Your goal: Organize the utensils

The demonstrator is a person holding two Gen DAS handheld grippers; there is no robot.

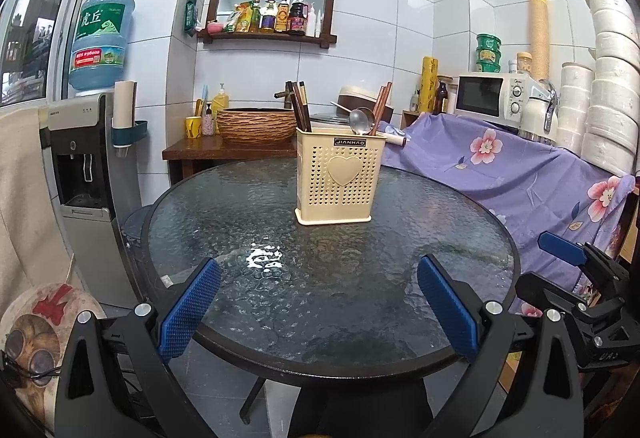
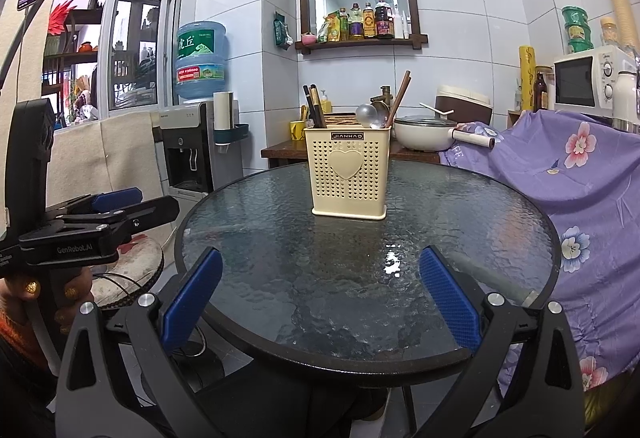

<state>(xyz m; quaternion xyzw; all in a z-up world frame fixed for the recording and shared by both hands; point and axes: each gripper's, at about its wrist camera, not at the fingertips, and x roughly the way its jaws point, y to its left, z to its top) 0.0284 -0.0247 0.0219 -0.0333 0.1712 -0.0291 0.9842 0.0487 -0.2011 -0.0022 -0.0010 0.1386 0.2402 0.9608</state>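
The cream holder (image 1: 334, 177) stands upright on the round glass table (image 1: 280, 298), at 12 o'clock from both grippers. The left gripper (image 1: 318, 310) and the right gripper (image 2: 320, 298) are wide apart, holding nothing. Chopsticks (image 1: 301, 107) and a ladle (image 1: 360, 119) stick up inside.

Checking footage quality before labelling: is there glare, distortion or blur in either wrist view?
Left wrist view: a white glare patch on the glass table ahead of the open left gripper; fisheye bends the wall tiles. Right wrist view: similar glare between the holder and the open right gripper; corners vignetted black. Both sharp.
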